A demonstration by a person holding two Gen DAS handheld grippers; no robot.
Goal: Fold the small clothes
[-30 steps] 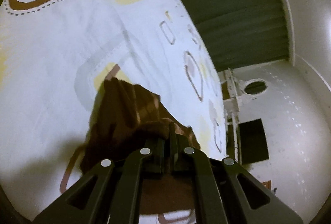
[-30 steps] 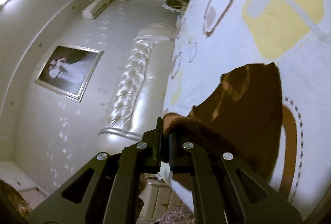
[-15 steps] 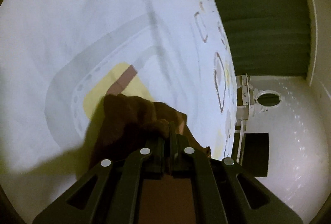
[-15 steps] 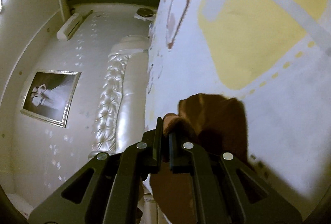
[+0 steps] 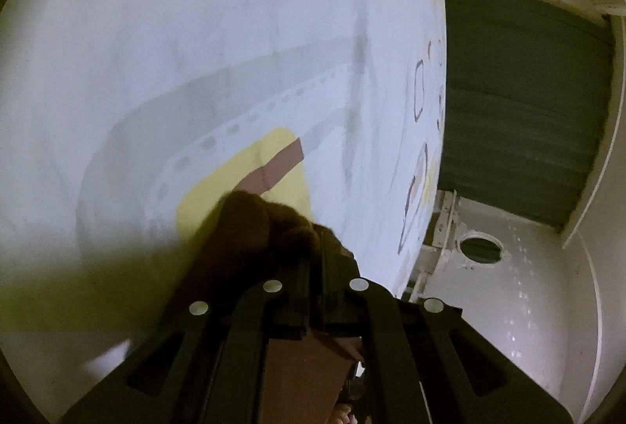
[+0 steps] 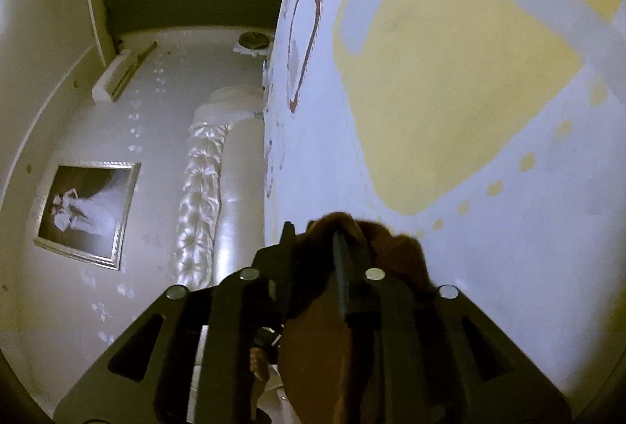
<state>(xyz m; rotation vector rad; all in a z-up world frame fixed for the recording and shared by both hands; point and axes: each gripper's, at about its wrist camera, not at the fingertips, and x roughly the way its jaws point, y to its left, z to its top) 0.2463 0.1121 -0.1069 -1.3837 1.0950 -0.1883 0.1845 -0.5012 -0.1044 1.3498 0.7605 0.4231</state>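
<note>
Down low over the patterned bedsheet (image 5: 219, 44) now, white with yellow patches and brown-outlined shapes. Beyond the sheet's far edge, in the left wrist view: a dark green curtain (image 5: 520, 111) and a pale wall with a round opening (image 5: 480, 248). Beyond the sheet's edge in the right wrist view: a tufted cream headboard (image 6: 199, 197), a framed picture (image 6: 88, 212) on the wall beside it, a white air-conditioning unit (image 6: 117, 76) farther along. Nothing between the grippers and the sheet but the cloth itself.

Left gripper (image 5: 317, 248): clenched tight on a bunched fold of the brown garment (image 5: 250, 240), which spills down onto the sheet over a yellow patch.

Right gripper (image 6: 313, 240): jaws just been parting, now a modest gap, the brown garment (image 6: 395, 252) bunched between and around the fingers (image 6: 341, 259), lying against the sheet just below a large yellow patch. Pads no longer pinching, cloth loose in the gap.
</note>
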